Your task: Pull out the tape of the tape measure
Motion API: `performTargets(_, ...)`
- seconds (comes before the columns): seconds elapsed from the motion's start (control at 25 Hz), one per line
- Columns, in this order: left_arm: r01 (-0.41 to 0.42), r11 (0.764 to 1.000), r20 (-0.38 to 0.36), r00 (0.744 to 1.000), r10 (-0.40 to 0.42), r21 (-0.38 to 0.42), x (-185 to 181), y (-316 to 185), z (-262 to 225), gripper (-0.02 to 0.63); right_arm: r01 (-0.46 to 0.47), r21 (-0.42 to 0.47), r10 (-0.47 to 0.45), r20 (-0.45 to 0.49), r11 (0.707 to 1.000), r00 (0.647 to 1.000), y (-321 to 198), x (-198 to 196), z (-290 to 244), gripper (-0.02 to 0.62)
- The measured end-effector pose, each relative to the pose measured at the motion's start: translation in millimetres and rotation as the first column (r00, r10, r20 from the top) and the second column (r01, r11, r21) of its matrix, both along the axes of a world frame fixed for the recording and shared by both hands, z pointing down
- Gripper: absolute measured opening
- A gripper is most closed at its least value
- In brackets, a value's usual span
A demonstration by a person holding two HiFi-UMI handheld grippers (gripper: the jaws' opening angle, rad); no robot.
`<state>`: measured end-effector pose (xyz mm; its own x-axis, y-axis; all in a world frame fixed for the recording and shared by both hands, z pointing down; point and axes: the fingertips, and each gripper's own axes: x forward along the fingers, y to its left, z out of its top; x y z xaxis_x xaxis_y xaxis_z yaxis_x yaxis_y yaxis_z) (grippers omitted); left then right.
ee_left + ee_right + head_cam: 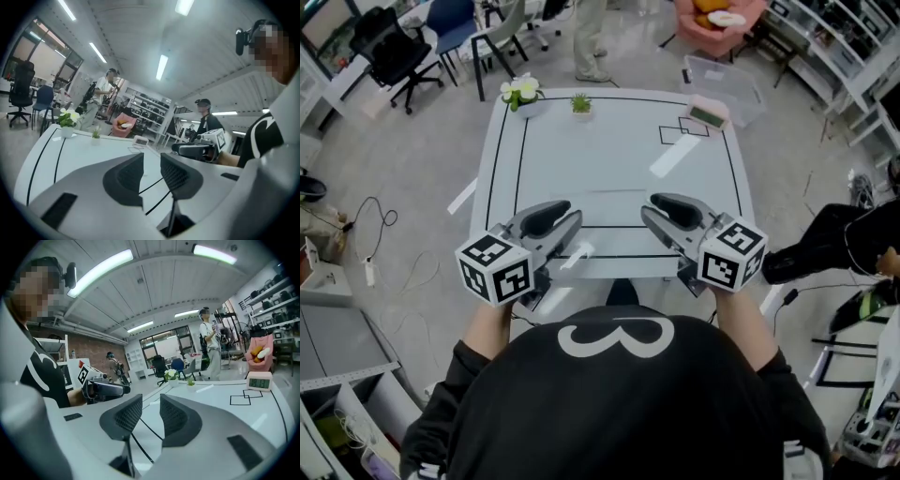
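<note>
Over the near edge of the white, black-lined table [609,159]: grey left gripper [570,214] and grey right gripper [649,208], jaws narrowly apart, clasping nothing. At its far edge: white potted flowers [521,91], pink boxy clock [708,112]. No tape measure visible anywhere; progress unreadable.

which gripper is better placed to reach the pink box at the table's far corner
Right, likely: the right gripper sits on the same side as the pink box; the left gripper, also empty, would cross the table.

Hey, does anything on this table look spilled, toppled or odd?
Nothing is spilled or toppled: the flower vase, small plant and clock stand upright at the far edge of the table. Oddly, no tape measure shows.
</note>
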<state>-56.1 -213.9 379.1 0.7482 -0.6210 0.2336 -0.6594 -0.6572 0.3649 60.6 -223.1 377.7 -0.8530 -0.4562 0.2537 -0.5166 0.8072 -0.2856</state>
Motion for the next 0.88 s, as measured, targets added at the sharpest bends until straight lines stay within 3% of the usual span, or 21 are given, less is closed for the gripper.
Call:
performTargets(0.08,-0.026,0.999,-0.032,0.999,0.027,0.044,5,13,-20,0.080,-0.007,0.037,0.006,0.032,0.999,0.999,11,-3,-12,0.103)
performTargets(0.2,-0.061,0.993,-0.067,0.995,0.069,0.104,11,32,-42,0.007,-0.010,0.072,0.004,0.090,0.997,0.996,28,-6,-25,0.014)
performTargets(0.36,-0.107,0.985,-0.111,0.986,0.122,0.133,21,52,-57,0.004,0.006,0.124,-0.020,0.115,0.992,0.993,50,-10,-34,0.009)
performTargets(0.6,-0.173,0.968,-0.101,0.976,0.193,0.183,40,76,-66,0.003,0.049,0.188,-0.072,0.119,0.981,0.990,80,-18,-51,0.009)
performTargets(0.88,-0.189,0.965,-0.095,0.973,0.209,0.184,49,91,-63,0.003,0.031,0.211,-0.052,0.093,0.977,0.994,98,-17,-52,0.009)
